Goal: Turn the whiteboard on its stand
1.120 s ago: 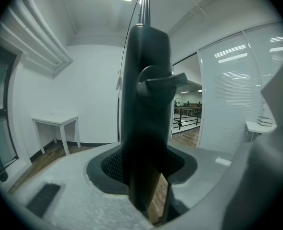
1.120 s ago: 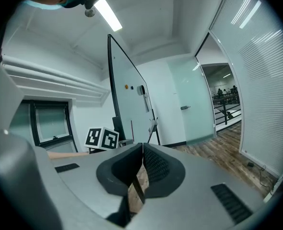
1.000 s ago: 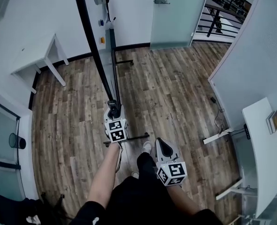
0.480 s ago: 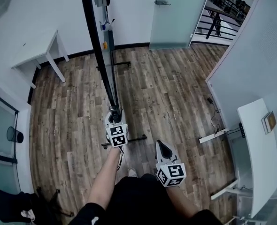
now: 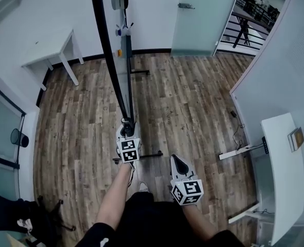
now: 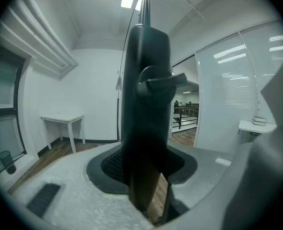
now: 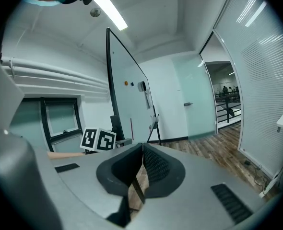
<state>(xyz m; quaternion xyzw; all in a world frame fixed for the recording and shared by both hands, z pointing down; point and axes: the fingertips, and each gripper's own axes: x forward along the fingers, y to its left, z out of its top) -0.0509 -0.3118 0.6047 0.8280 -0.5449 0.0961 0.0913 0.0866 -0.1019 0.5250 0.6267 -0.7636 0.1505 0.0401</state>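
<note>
The whiteboard (image 5: 108, 50) is seen edge-on from above as a long black bar above its wheeled stand (image 5: 139, 155). My left gripper (image 5: 125, 123) is shut on the near end of the board's dark frame. In the left gripper view that frame (image 6: 146, 95) fills the gap between the jaws of the left gripper (image 6: 147, 176). My right gripper (image 5: 179, 161) hangs lower right, apart from the board, shut and empty. The right gripper view shows the right gripper (image 7: 141, 169) with its pads together, and the white board face (image 7: 127, 83) standing to the left.
A white table (image 5: 50, 48) stands at the back left by the wall. A frosted glass door (image 5: 198, 17) is at the back. A white desk (image 5: 284, 169) stands at the right, with a cable (image 5: 239, 125) on the wooden floor. A black bin (image 5: 19, 138) sits at the left.
The left gripper has stayed on the board's frame. The person's feet have stepped back and the view has shifted; the board's edge now runs a little steeper in the picture.
</note>
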